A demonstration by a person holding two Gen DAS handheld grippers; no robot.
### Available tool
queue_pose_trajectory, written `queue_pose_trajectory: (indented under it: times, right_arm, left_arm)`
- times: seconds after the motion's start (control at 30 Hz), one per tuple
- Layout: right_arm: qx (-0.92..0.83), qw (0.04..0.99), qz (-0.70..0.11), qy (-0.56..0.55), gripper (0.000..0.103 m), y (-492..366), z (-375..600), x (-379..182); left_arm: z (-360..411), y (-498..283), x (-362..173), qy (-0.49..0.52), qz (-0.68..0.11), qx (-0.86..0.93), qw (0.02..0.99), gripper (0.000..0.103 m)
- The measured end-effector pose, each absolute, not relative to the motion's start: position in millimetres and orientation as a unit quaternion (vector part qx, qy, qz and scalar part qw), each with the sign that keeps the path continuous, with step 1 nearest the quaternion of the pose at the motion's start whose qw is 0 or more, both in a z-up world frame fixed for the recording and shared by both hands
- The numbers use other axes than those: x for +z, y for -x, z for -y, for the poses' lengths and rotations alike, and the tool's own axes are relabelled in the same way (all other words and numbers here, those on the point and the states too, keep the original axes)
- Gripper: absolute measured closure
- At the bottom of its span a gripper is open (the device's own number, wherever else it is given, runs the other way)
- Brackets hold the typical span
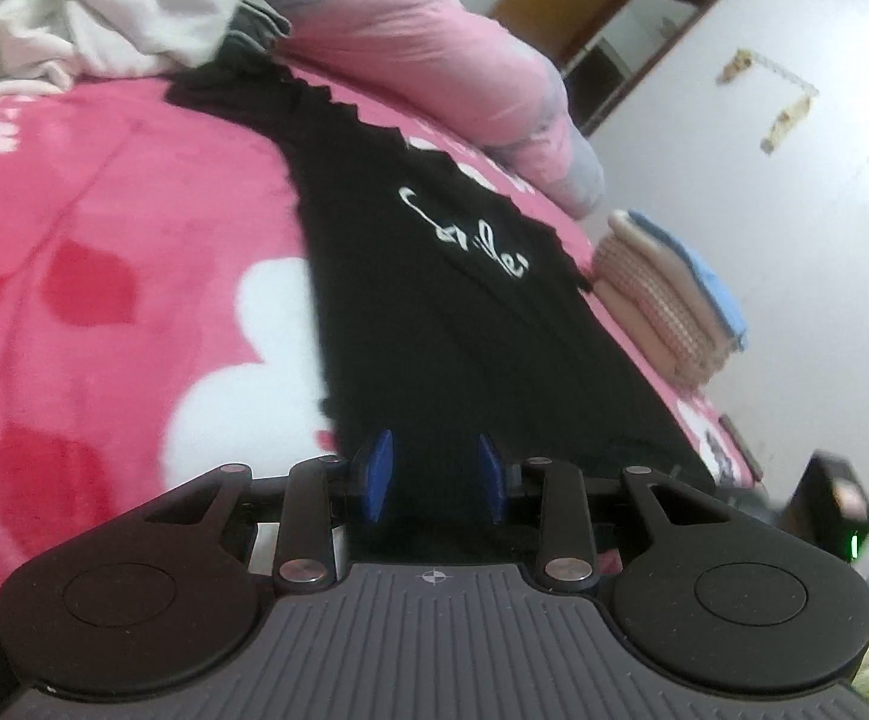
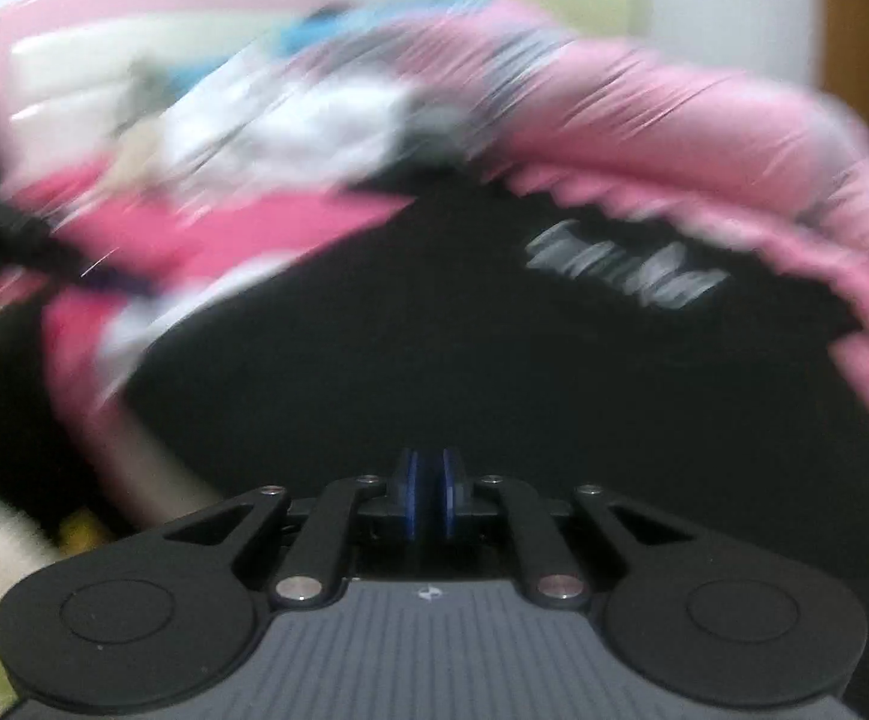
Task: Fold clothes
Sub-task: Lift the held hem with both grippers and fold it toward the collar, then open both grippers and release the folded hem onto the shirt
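Observation:
A black T-shirt (image 1: 434, 312) with white lettering (image 1: 464, 234) lies stretched out on a pink flowered blanket (image 1: 104, 240). My left gripper (image 1: 432, 471) hovers at the shirt's near end, open. Its blue pads (image 1: 377, 474) stand apart, with black cloth showing in the gap but not pinched. The right wrist view is heavily blurred. There the same black T-shirt (image 2: 434, 330) fills the middle, and my right gripper (image 2: 428, 498) is shut on its near edge, with only a thin dark sliver between the pads.
A heap of white clothes (image 1: 74, 0) lies at the far left of the bed. A rolled pink quilt (image 1: 422, 30) runs along the far side. Folded clothes (image 1: 662, 294) are stacked at the bed's right edge. A black device with a green light (image 1: 836, 498) is at lower right.

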State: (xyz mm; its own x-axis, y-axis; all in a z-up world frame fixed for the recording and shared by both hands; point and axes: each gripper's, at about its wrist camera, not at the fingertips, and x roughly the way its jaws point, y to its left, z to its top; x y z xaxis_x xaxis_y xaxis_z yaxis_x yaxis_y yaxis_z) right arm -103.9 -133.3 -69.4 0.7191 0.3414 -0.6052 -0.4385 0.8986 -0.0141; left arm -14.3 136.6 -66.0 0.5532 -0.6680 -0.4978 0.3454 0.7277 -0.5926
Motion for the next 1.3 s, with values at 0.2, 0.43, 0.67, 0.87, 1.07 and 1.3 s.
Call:
queue_pose_trajectory:
  times: [0.2, 0.43, 0.67, 0.87, 1.07, 1.3]
  right_arm:
    - [0.303, 0.904, -0.263, 0.147, 0.095, 102.2, 109.2, -45.6]
    - [0.123, 0.938, -0.282, 0.160, 0.093, -77.5, 162.9, -20.2]
    - [0.203, 0.906, -0.298, 0.222, 0.093, -109.3, 86.9, -69.9]
    - [0.391, 0.856, -0.301, 0.156, 0.091, -80.4, 87.0, -26.8]
    - [0.202, 0.925, -0.315, 0.061, 0.090, -222.7, 173.9, 2.1]
    - [0.042, 0.952, -0.305, 0.008, 0.069, -340.4, 260.8, -24.5]
  left_arm:
    - [-131.4, -3.9, -57.2, 0.216, -0.357, -0.288, 0.862, 0.072]
    - [-132.7, -54.2, -47.4, 0.221, -0.351, -0.254, 0.874, 0.072]
    - [-150.4, -107.5, -48.5, 0.243, -0.347, -0.224, 0.878, 0.071]
    - [-149.7, -159.9, -46.7, 0.236, -0.343, -0.227, 0.880, 0.069]
    - [-122.0, -221.9, -50.2, 0.203, -0.324, -0.216, 0.898, 0.065]
    - [-121.1, -271.8, -81.1, 0.216, -0.321, -0.193, 0.901, 0.065]
